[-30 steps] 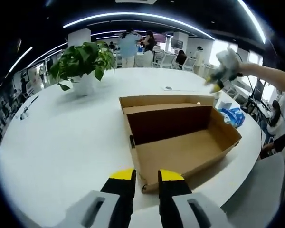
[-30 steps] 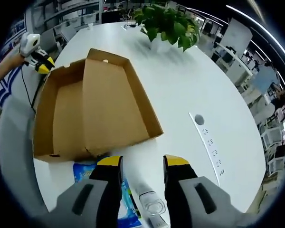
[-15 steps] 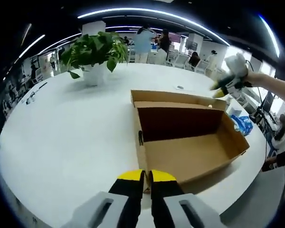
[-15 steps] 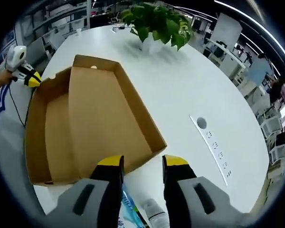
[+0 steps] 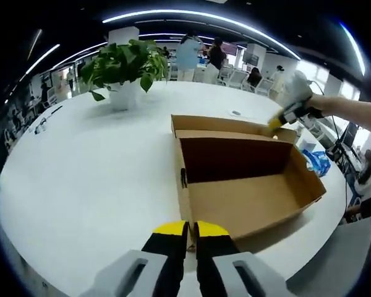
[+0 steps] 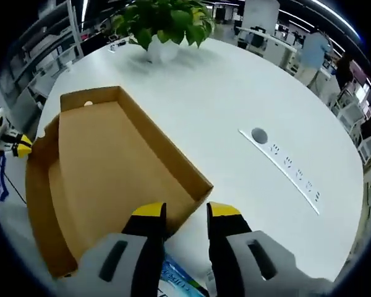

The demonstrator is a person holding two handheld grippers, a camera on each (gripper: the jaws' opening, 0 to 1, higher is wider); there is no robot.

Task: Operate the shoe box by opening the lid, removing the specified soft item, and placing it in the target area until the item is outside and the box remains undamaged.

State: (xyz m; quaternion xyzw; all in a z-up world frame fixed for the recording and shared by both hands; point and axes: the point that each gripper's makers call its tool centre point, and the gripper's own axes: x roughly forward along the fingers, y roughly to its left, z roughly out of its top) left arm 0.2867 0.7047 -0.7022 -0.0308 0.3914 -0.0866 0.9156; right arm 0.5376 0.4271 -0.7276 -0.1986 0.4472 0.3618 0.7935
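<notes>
The cardboard shoe box [image 5: 235, 158] lies open on the white table with nothing inside. Its lid [image 6: 111, 167] is folded back flat behind it. My left gripper [image 5: 190, 228] is shut on the box's near wall at the corner, and it also appears far left as the left gripper [image 6: 21, 146]. My right gripper [image 6: 187, 210] stands open, its jaws straddling the lid's raised rim. From the other side the right gripper [image 5: 277, 122] touches the lid's far right corner. A blue soft packet [image 5: 315, 162] lies on the table outside the box, also seen as the blue packet [image 6: 179, 281] under my right gripper.
A potted green plant [image 5: 120, 65] [image 6: 164, 18] stands on the far part of the round white table [image 5: 80, 179]. A socket strip [image 6: 290, 176] and a round grommet [image 6: 258, 135] sit in the tabletop. People and office chairs are beyond the table.
My left gripper shut on the box's near wall a second ago and has held since. My right gripper has come down onto the lid's rim, its jaws a little narrower.
</notes>
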